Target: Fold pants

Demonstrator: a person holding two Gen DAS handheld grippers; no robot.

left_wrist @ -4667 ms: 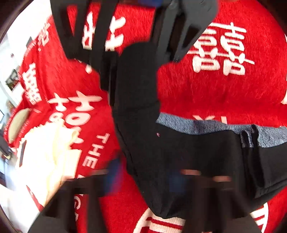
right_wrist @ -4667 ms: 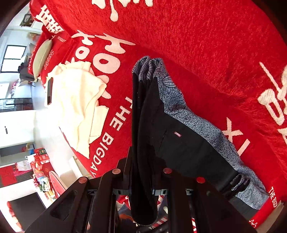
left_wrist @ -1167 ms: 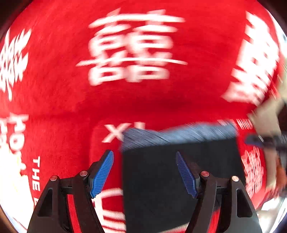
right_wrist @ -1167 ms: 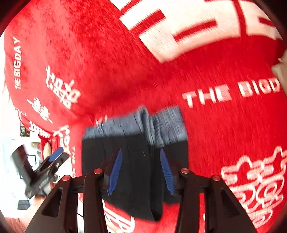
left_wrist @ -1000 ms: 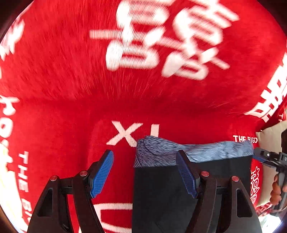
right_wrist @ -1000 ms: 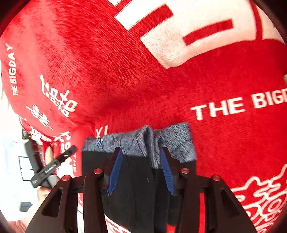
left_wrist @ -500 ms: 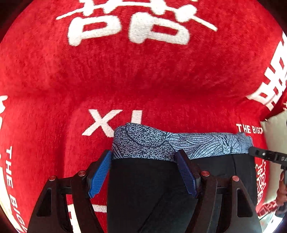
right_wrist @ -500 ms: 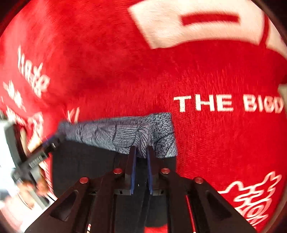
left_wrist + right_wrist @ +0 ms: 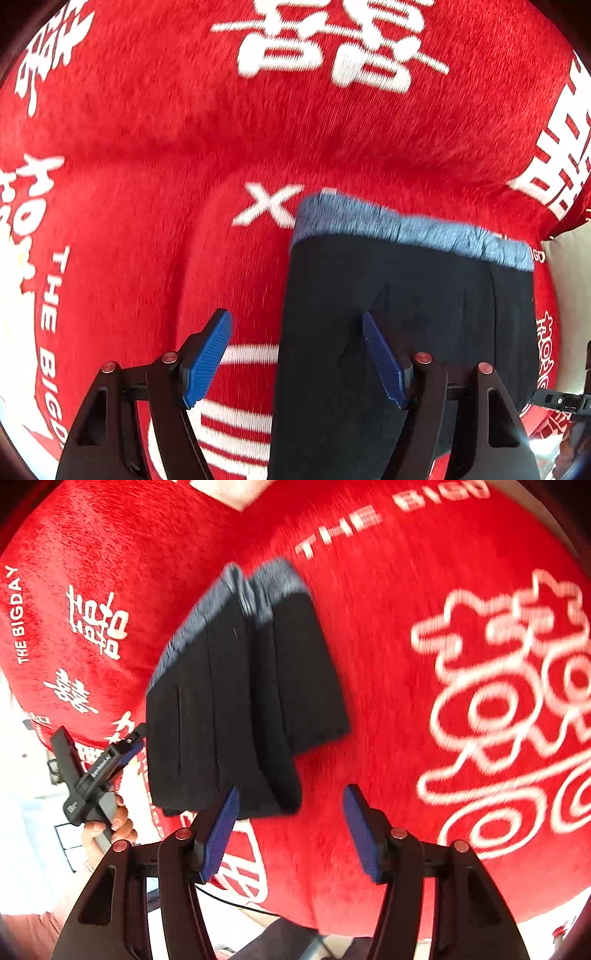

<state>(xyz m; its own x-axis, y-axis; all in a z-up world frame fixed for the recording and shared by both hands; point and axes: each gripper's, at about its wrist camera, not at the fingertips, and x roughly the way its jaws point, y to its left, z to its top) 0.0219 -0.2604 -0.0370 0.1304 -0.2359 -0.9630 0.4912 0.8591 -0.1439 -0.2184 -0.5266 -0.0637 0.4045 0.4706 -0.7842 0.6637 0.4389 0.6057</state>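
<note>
Pants (image 9: 240, 701): folded black stack, patterned grey waistband at far end, on red blanket (image 9: 406, 590). Long axis runs away from both grippers. Right gripper (image 9: 291, 827): jaws just opened, wide, empty; stack ahead-left, apart. Left gripper (image 9: 297, 358): wide open, holding nothing, straddles stack's left edge, so nearer.

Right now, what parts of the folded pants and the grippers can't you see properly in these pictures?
- Left wrist view: the pants' near end is cut off by the bottom edge; the blue-grey waistband pattern is blurred.
- Left wrist view: the right gripper is only a sliver at the right edge.
- Right wrist view: the pants' near edge hides behind the left finger; the layers are smeared.
- The left gripper's far side is behind the pants.
</note>
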